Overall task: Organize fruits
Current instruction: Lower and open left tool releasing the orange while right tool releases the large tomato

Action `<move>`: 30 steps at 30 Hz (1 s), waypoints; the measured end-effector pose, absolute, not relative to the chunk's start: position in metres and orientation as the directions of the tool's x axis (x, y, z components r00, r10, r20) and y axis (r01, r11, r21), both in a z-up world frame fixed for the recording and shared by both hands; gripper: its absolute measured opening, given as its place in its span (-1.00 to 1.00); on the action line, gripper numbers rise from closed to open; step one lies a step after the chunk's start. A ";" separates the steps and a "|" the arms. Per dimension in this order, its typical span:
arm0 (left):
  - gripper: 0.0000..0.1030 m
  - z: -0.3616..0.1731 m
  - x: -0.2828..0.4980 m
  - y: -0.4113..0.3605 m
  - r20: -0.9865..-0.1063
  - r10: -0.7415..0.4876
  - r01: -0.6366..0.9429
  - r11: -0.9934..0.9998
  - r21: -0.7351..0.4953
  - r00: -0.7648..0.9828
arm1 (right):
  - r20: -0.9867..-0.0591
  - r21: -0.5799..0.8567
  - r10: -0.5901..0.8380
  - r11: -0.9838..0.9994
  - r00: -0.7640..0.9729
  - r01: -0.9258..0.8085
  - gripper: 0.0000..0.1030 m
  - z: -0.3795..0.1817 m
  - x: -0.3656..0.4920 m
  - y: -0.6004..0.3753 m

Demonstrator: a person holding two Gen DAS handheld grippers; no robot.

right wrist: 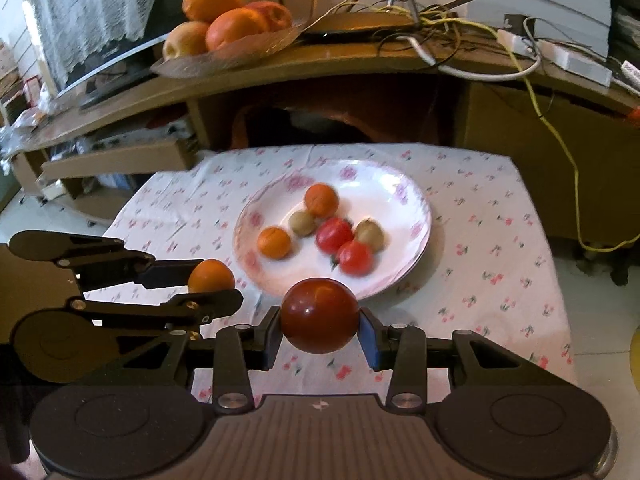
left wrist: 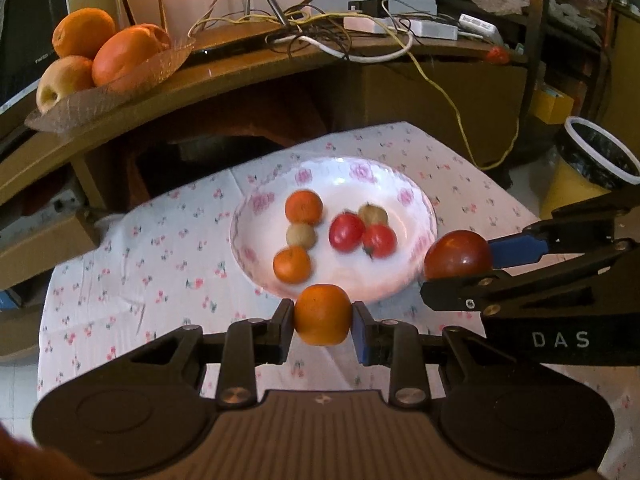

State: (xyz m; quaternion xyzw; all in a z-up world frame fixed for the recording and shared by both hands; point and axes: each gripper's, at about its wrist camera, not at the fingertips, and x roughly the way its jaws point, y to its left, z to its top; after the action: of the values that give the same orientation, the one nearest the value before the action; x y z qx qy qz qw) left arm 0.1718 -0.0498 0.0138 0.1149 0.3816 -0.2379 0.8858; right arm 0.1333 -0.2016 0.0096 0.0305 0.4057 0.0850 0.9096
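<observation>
In the left wrist view, the left gripper (left wrist: pixel 323 316) fills the lower centre of the frame, its black fingers closed on a small round orange mandarin (left wrist: pixel 322 314); the fruit sits clamped between the two pads. At the right edge of the same view, the right gripper (left wrist: pixel 460 270) enters from the right, its fingers clamped on a dark red glossy tomato (left wrist: pixel 457 254).

In the right wrist view, the same pairing appears in reverse: the right gripper (right wrist: pixel 320 322) at lower centre grips the dark red tomato (right wrist: pixel 319 314), and the left gripper (right wrist: pixel 212 284) at lower left holds the mandarin (right wrist: pixel 211 275).

Both held fruits hang just in front of the near rim of a white round plate with pink flower print (left wrist: pixel 416 196), located at frame centre. The plate rests on a white tablecloth with small cherry print (left wrist: pixel 160 256). The plate carries:

- two small orange mandarins (left wrist: pixel 303 207)
- two small red tomatoes (left wrist: pixel 346 231), touching each other
- two brownish-green round fruits (left wrist: pixel 301 235)

At upper left, a brown glass dish (left wrist: pixel 120 88) on a curved wooden desk (left wrist: pixel 248 68) holds large oranges (left wrist: pixel 124 54). A yellow bin with black liner (left wrist: pixel 588 168) stands at the right edge.
</observation>
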 end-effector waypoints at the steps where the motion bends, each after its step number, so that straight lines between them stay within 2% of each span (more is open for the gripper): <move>1: -0.30 0.014 0.175 -0.052 -0.729 -0.332 0.506 0.862 0.024 0.599 | -0.729 0.128 0.176 0.984 0.661 -0.121 -0.22 0.010 0.136 -0.204; 12: -0.31 0.014 0.223 -0.073 -0.718 -0.311 0.471 0.882 0.027 0.623 | -0.702 0.126 0.143 0.989 0.698 -0.076 -0.21 0.009 0.182 -0.226; 30: -0.32 -0.010 0.257 -0.078 -0.746 -0.292 0.452 0.892 0.014 0.599 | -0.728 0.135 0.148 0.988 0.670 -0.071 -0.16 -0.016 0.221 -0.231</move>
State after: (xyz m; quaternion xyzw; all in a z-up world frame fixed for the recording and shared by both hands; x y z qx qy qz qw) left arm 0.2570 -0.0775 -0.0105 0.1013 0.3957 -0.2095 0.8884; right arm 0.2206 -0.2309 -0.0158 0.0477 0.4019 0.0600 0.9125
